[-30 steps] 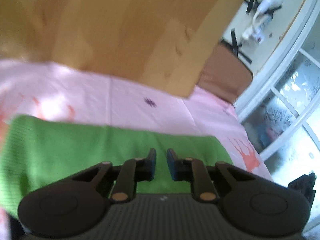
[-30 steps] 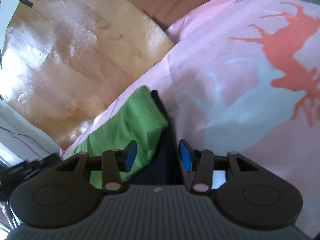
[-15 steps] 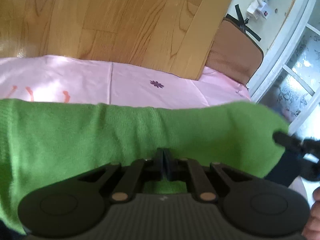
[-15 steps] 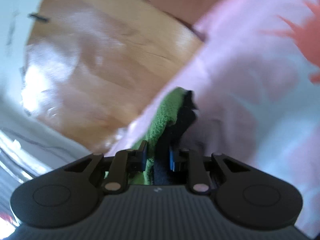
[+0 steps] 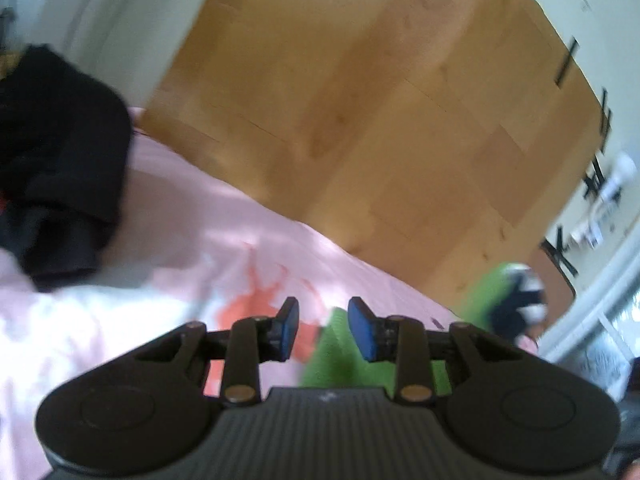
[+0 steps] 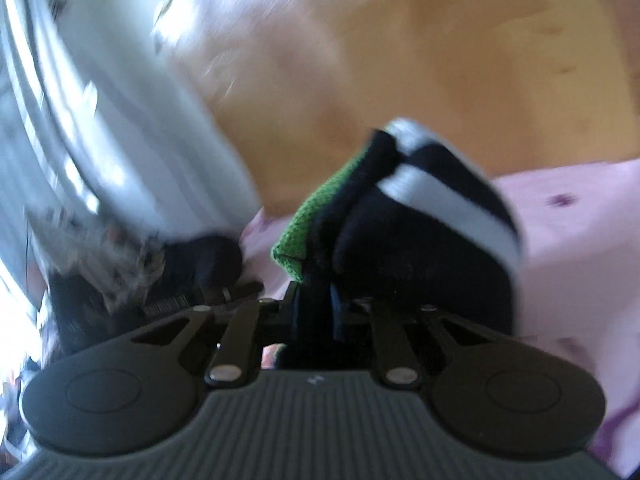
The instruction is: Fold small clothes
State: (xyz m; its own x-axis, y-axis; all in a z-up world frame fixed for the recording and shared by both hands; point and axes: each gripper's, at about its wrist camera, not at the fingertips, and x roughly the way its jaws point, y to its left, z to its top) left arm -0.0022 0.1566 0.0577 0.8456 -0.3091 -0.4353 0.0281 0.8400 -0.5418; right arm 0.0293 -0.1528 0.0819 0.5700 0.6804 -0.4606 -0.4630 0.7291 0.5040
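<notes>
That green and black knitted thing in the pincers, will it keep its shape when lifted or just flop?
Probably flop: the green and black garment already bends and bunches over the right gripper, whose jaws are closing on it. Its knit looks grippy rather than slippery. It seems light, hanging from a single pinch.

Wooden floor [image 5: 360, 120] beyond pink bedsheet [image 5: 160, 240]; pale wall [image 5: 592, 8]; bright window [image 5: 616, 344] at right.
</notes>
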